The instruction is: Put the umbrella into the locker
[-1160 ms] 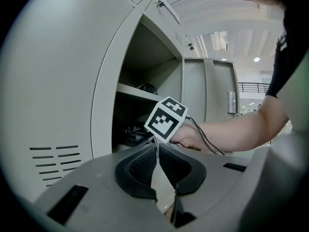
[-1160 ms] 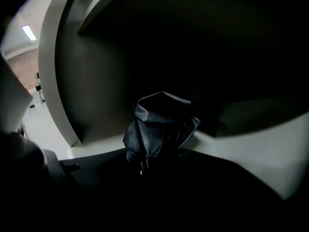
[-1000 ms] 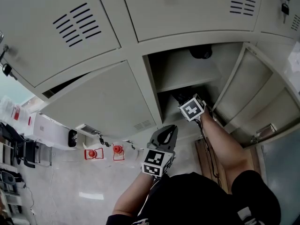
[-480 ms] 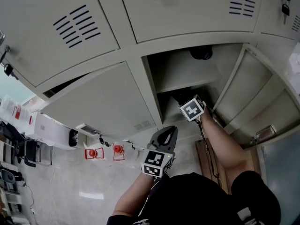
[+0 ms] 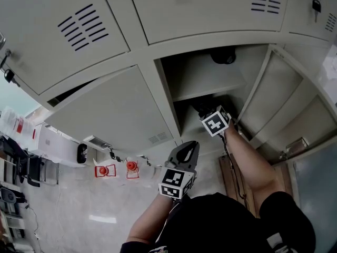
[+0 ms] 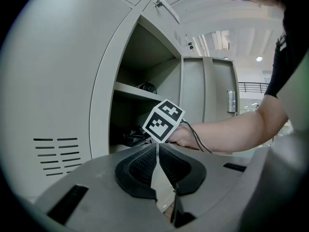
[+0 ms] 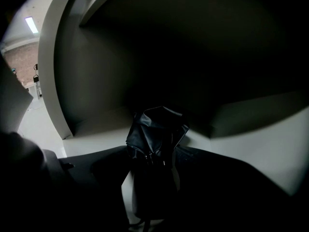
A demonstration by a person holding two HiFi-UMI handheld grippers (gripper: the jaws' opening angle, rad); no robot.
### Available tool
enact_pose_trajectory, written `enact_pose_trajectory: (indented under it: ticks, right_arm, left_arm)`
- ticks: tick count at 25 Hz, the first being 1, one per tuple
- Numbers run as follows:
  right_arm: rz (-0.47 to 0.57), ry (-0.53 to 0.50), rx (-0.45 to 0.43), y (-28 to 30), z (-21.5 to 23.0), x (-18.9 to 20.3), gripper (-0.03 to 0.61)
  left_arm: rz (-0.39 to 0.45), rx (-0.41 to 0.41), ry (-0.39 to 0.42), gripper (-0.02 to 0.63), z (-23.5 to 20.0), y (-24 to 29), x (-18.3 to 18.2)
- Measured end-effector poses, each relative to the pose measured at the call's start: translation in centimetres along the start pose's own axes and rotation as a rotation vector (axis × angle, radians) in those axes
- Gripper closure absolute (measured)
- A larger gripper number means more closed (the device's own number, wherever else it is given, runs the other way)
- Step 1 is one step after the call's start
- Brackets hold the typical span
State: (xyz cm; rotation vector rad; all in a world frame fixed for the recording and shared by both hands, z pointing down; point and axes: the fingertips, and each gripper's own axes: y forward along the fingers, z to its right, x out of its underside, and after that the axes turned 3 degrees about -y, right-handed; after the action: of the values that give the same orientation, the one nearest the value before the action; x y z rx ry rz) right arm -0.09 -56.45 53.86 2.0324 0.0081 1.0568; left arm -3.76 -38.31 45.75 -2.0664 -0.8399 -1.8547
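A folded black umbrella (image 7: 155, 134) lies on the pale floor of the open locker compartment (image 5: 185, 121). My right gripper (image 7: 153, 166) reaches into that compartment and its jaws are opening. The umbrella sits between them, and pale gaps show on both sides of it. In the head view only this gripper's marker cube (image 5: 216, 123) and the arm show, with the umbrella (image 5: 202, 108) as a dark shape beyond. My left gripper (image 6: 158, 148) hangs outside, below the locker, shut on nothing; its grey body (image 5: 183, 153) appears in the head view.
The locker's door (image 5: 274, 91) stands open at the right. A shelf (image 5: 208, 91) splits the compartment, and a dark object (image 5: 224, 57) rests on it. Closed vented doors (image 5: 113, 112) flank the left. Red items (image 5: 105, 171) lie on the floor.
Both hands keep their places. The head view has tipped slightly, so the lockers sit a little higher in the picture.
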Motion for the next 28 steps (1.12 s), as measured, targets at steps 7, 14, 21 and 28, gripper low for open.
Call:
enact_pose_trajectory:
  ticks: [7, 14, 21, 28]
  right_arm:
    - [0.015, -0.002, 0.016, -1.1, -0.1, -0.2, 0.252]
    - [0.068, -0.006, 0.015, -3.0, -0.8, -0.9, 0.252]
    - [0.143, -0.009, 0.007, -5.6, -1.6, -1.2, 0.259]
    - [0.24, -0.014, -0.006, -8.9, -3.1, -0.4, 0.512]
  left_arm:
    - [0.004, -0.014, 0.009, 0.586, 0.3, -0.8, -0.2]
    - [0.007, -0.031, 0.014, 0.586, 1.2, -1.6, -0.2]
    - [0.014, -0.049, 0.022, 0.586, 3.1, -2.6, -0.1]
    - [0.015, -0.07, 0.018, 0.586, 5.6, -3.9, 0.6]
